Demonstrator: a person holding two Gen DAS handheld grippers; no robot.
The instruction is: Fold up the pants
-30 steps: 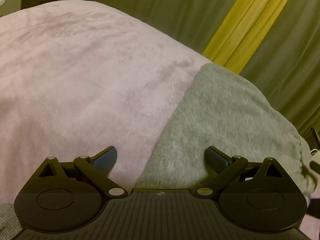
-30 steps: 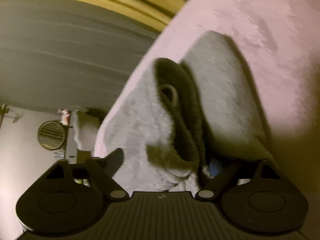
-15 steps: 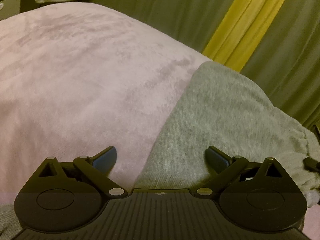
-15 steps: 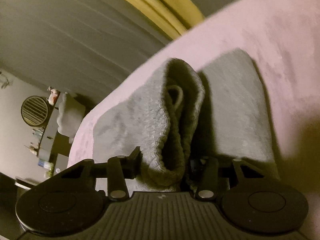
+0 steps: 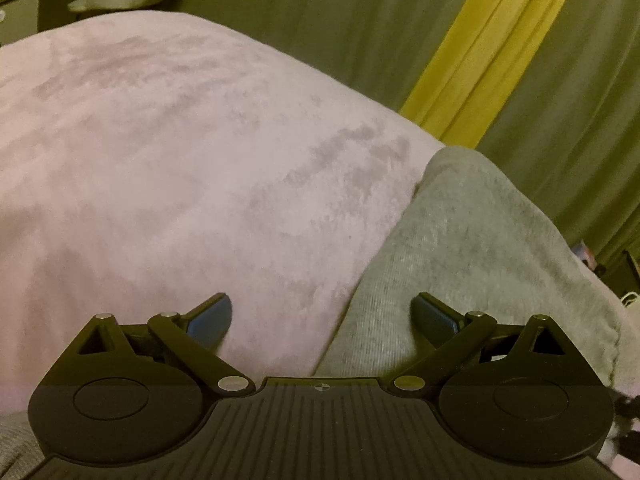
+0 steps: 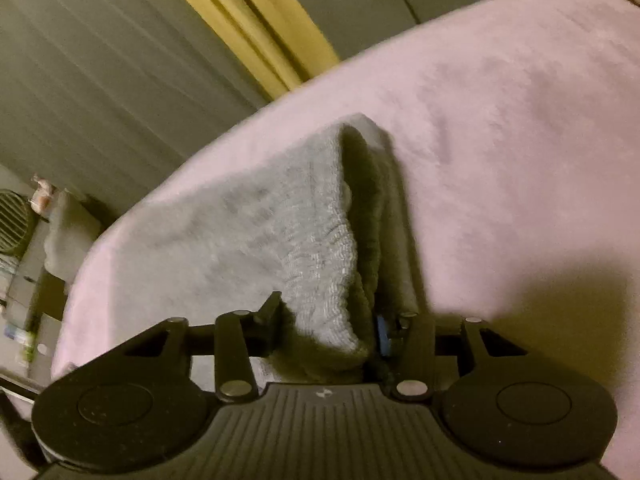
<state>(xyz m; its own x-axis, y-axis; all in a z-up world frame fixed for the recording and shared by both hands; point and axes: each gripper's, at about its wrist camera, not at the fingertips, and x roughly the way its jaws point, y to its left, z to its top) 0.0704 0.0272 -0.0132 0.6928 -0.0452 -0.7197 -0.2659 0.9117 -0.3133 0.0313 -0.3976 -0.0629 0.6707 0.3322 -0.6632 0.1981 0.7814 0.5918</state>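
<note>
Your right gripper (image 6: 326, 320) pinches the gray pants (image 6: 240, 232) at their ribbed waistband on the pink blanket (image 6: 500, 140); the left gripper (image 5: 322, 316) gapes empty (jaws wide). Thick layers could slip free mid-fold.

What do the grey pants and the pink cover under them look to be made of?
Grey pants: looks like cotton-type sweat knit, matte, heathered; the ribbed gathered waistband pinched in the right hand-held gripper points that way. Pink cover: seemingly plush fleece or velour, with patchy nap shading where the pile lies differently. Fibre content can't be confirmed.
</note>
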